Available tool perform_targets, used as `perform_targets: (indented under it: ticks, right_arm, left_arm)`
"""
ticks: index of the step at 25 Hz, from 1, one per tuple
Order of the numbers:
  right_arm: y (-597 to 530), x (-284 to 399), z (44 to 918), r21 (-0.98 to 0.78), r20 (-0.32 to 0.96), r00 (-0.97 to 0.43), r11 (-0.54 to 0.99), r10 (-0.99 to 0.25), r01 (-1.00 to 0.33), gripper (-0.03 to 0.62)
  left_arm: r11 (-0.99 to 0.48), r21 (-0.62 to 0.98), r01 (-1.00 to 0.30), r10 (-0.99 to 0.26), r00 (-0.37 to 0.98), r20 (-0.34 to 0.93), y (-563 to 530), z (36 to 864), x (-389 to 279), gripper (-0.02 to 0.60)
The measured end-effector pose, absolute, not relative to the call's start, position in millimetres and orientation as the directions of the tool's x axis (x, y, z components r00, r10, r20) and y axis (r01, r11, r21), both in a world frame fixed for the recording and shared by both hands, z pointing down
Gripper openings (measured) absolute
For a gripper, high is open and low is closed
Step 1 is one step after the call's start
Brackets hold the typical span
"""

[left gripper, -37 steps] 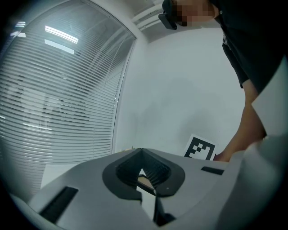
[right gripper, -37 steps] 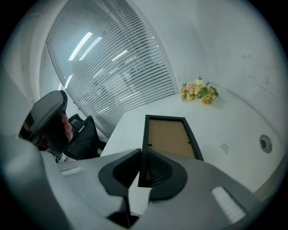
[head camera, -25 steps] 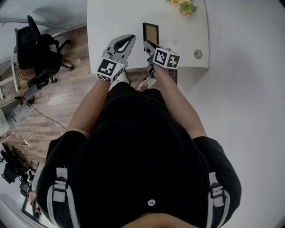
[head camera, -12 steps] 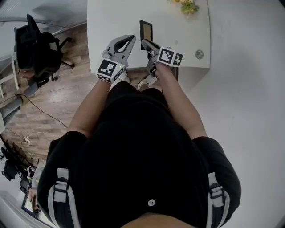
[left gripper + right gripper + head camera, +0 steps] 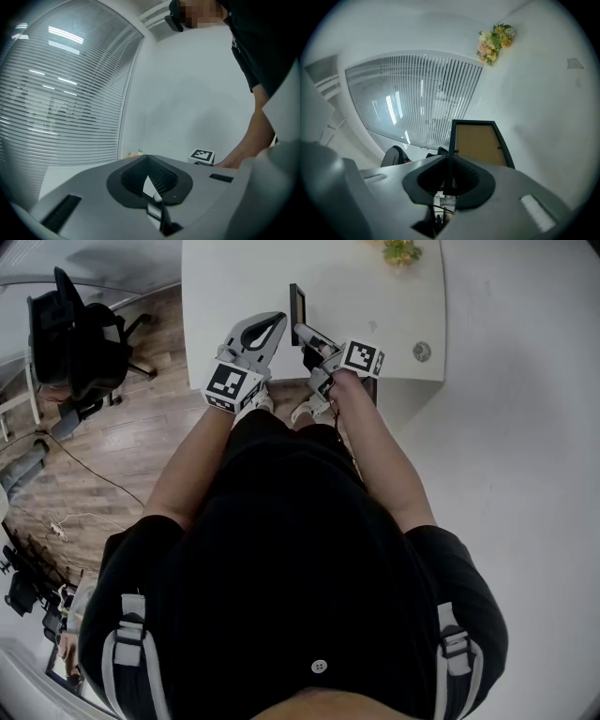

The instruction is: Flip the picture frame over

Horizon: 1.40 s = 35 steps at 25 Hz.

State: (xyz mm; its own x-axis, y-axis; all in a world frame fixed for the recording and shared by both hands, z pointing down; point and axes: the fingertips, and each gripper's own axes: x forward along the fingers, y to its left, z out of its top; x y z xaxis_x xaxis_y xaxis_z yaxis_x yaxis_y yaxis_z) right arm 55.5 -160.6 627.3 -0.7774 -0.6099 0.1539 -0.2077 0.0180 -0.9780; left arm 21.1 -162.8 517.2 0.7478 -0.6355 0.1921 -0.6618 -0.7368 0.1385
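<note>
The picture frame [image 5: 296,302] is black-rimmed with a brown backing [image 5: 478,143]. It stands tilted up on its edge on the white table [image 5: 234,277], so the head view shows it as a thin dark strip. My right gripper [image 5: 309,334] is shut on the frame's near rim, and the black rim [image 5: 450,140] runs straight between its pads. My left gripper [image 5: 275,322] hovers just left of the frame over the table's front edge. Its jaws are shut on nothing, tips [image 5: 148,156] meeting. The right gripper's marker cube [image 5: 202,156] shows in the left gripper view.
A small bunch of flowers [image 5: 401,251] lies at the table's far side, and a small round object [image 5: 422,352] sits near its right front corner. A black office chair [image 5: 75,343] stands on the wood floor to the left. Slatted blinds [image 5: 426,103] lie behind the frame.
The right gripper has rolled and tipped the frame up from lying with its brown back showing to standing on edge. The frame has shifted slightly left. The left gripper has kept still.
</note>
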Motion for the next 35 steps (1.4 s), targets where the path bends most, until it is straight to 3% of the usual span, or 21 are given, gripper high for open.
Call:
perform_targets:
  ticks: [14, 24, 35]
  right_arm:
    - [-151.4, 74.9, 659.9, -0.994, -0.027, -0.761, -0.066, -0.648, 0.091, 0.051]
    - [-148.3, 77.2, 676.8, -0.994, 0.01, -0.77, -0.089, -0.638, 0.06, 0.052]
    - [-154.3, 92.1, 678.9, -0.997, 0.077, -0.772, -0.034, -0.631, -0.072, 0.06]
  left_arm:
    - [-0.726, 0.155, -0.67, -0.631, 0.739, 0.236, -148.3, 534.1, 32.9, 0.005]
    - [-0.723, 0.164, -0.672, -0.637, 0.739, 0.221, -152.7, 533.0, 24.8, 0.005]
    - [-0.733, 0.16, -0.661, -0.627, 0.748, 0.216, -155.8, 530.6, 28.5, 0.005]
